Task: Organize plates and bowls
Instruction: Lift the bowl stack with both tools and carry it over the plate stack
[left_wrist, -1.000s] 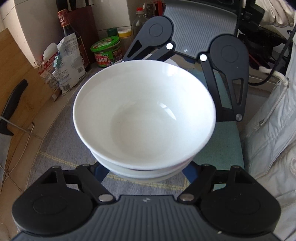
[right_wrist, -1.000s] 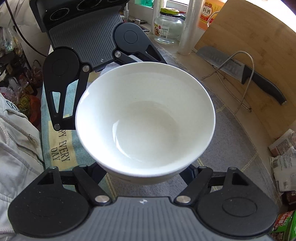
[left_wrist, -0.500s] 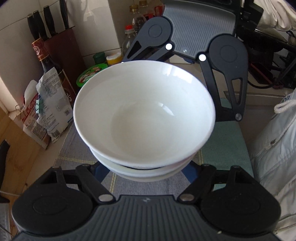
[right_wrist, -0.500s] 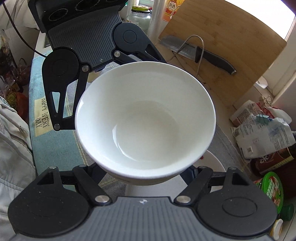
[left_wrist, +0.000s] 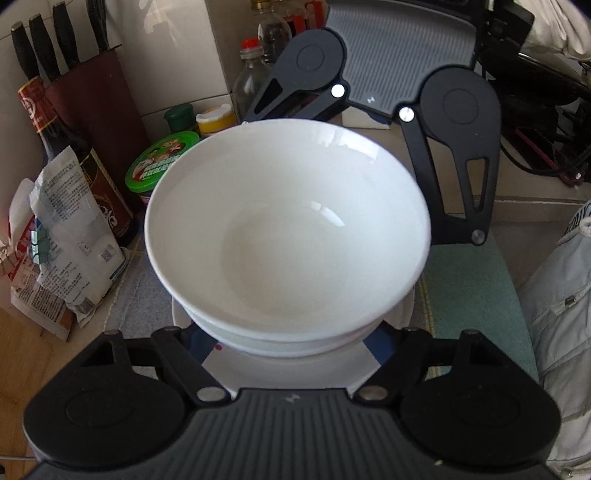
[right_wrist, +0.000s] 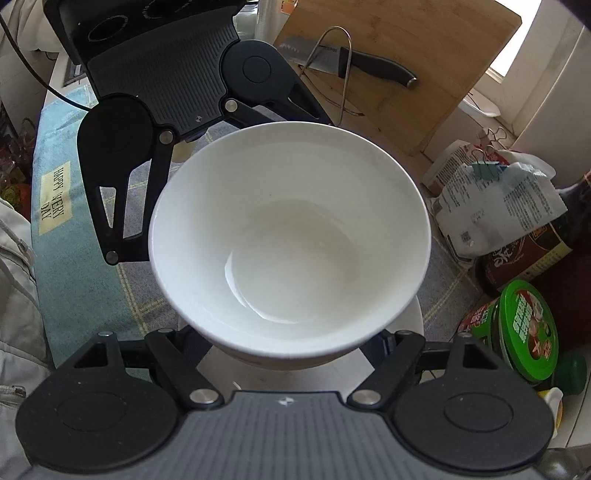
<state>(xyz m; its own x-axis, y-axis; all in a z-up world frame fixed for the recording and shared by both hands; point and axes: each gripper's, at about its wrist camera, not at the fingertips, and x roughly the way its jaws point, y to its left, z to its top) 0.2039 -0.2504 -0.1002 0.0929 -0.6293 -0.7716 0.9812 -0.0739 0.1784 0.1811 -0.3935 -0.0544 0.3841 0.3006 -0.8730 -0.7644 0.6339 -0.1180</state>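
Observation:
Two nested white bowls (left_wrist: 288, 229) fill the left wrist view, and the right wrist view shows the top bowl (right_wrist: 291, 240) from the opposite side. My left gripper (left_wrist: 284, 341) is shut on the stack's lower part from one side. My right gripper (right_wrist: 286, 354) is shut on it from the other. Each gripper's fingertips are hidden under the bowls. The opposite gripper shows beyond the far rim in each view: the right one (left_wrist: 369, 85) and the left one (right_wrist: 177, 110). A white plate (left_wrist: 288, 373) (right_wrist: 415, 317) lies directly below the stack; whether they touch is hidden.
Close on one side stand a green-lidded jar (left_wrist: 159, 162), a dark sauce bottle (left_wrist: 74, 147), paper packets (left_wrist: 70, 236) and a knife block (left_wrist: 99, 85). A wooden cutting board (right_wrist: 424, 55) with a knife (right_wrist: 369, 66) leans at the back. A teal towel (right_wrist: 70, 236) and a person's pale jacket (left_wrist: 561, 314) lie opposite.
Both grippers carried the bowl stack sideways along the counter, away from the cutting board toward the jars and bottles. The white plate has come into view beneath it.

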